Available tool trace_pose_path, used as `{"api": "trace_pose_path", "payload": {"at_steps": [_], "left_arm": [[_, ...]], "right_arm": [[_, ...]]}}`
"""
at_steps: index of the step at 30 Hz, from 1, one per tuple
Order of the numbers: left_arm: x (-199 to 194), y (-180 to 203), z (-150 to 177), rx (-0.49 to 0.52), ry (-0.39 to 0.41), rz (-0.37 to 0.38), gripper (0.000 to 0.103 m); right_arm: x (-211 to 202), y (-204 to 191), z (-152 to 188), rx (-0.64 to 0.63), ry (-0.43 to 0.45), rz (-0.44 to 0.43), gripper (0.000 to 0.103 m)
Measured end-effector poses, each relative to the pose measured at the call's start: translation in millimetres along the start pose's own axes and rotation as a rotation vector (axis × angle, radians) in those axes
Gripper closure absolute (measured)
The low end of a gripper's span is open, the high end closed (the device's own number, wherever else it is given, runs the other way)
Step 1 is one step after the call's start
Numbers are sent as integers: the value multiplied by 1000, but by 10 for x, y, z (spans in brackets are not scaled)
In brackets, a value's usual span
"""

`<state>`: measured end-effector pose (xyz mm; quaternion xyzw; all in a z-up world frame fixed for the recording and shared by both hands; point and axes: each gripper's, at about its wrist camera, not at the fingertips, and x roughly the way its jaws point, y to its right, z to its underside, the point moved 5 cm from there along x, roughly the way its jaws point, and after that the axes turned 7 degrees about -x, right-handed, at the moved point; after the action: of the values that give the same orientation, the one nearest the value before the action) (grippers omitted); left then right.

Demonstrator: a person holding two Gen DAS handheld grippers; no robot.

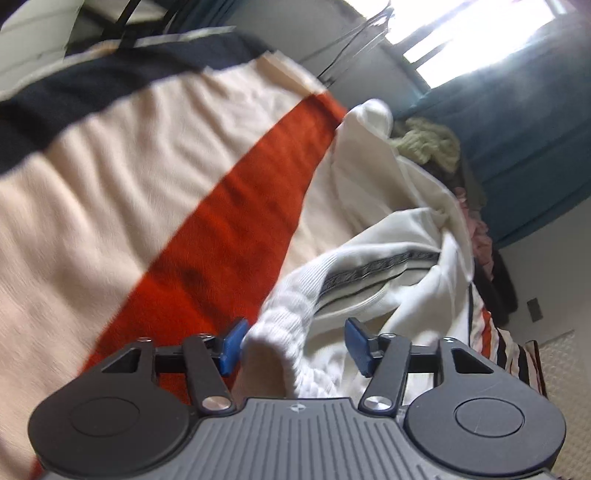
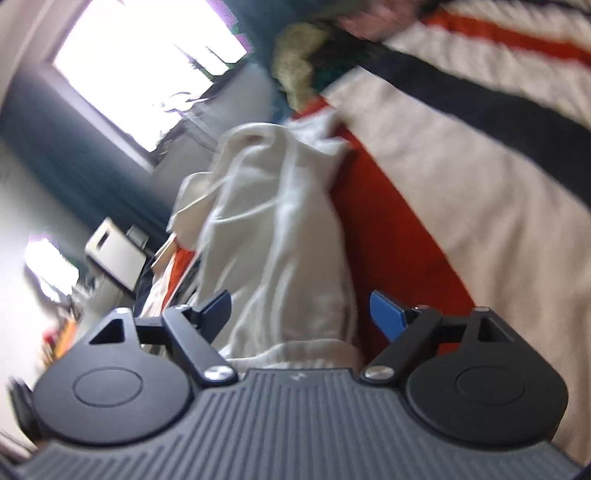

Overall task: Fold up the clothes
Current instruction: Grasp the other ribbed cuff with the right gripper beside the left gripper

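A white garment [image 1: 391,236] with a ribbed elastic hem and a dark patterned trim band lies crumpled on a striped blanket [image 1: 129,177]. My left gripper [image 1: 295,345] is open, its blue pads either side of the ribbed hem [image 1: 284,332], which bulges up between them. In the right wrist view the same white garment [image 2: 280,229] stretches away from my right gripper [image 2: 301,314], which is open with cloth lying between its spread pads. The view is blurred.
The blanket [image 2: 461,206] has cream, orange and black stripes. A pile of other clothes [image 1: 432,142] lies beyond the white garment, against a blue wall by a bright window [image 1: 476,33]. A pale box [image 2: 114,254] stands off the bed.
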<state>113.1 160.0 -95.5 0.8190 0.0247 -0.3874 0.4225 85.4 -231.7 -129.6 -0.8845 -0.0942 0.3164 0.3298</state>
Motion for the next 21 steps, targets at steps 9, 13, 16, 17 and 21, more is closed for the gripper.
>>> {"api": "trace_pose_path", "payload": {"at_steps": [9, 13, 16, 17, 21], "left_arm": [[-20, -14, -43, 2, 46, 12, 81], [-143, 142, -106, 56, 109, 17, 83], [-253, 328, -341, 79, 167, 15, 84], [-290, 388, -469, 85, 188, 22, 85], [-396, 506, -1127, 89, 257, -10, 85]], "right_arm": [[552, -96, 260, -135, -190, -43, 21], [461, -142, 283, -112, -169, -79, 51], [315, -369, 321, -125, -151, -152, 74], [264, -502, 349, -166, -148, -160, 75], [265, -1096, 559, -176, -148, -260, 77]]}}
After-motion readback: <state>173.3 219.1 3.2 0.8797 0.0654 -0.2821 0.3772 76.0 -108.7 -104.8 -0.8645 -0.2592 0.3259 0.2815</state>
